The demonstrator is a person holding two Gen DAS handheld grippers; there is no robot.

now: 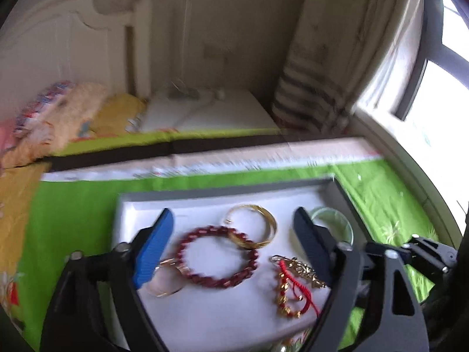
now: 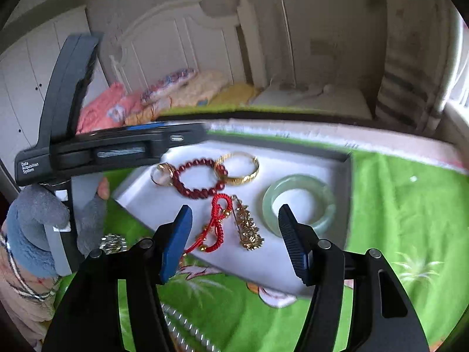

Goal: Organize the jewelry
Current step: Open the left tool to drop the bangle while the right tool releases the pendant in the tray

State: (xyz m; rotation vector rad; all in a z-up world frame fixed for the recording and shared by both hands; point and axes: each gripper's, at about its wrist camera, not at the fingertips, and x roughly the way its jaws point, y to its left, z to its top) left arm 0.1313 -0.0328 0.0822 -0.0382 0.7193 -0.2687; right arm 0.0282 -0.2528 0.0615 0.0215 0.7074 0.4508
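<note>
Only the right wrist shows the pearl strand (image 2: 187,327).

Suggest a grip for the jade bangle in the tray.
Pinch the jade bangle across one wall of the ring, one finger inside the hole and one outside, coming from above. It lies flat on the tray, apart from the other pieces; its near arc, facing the open right gripper, looks easiest.

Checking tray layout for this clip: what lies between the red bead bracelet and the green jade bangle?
In the right wrist view, the gold bangle and, nearer the camera, the red cord bracelet with a gold charm lie between the red bead bracelet and the jade bangle.
</note>
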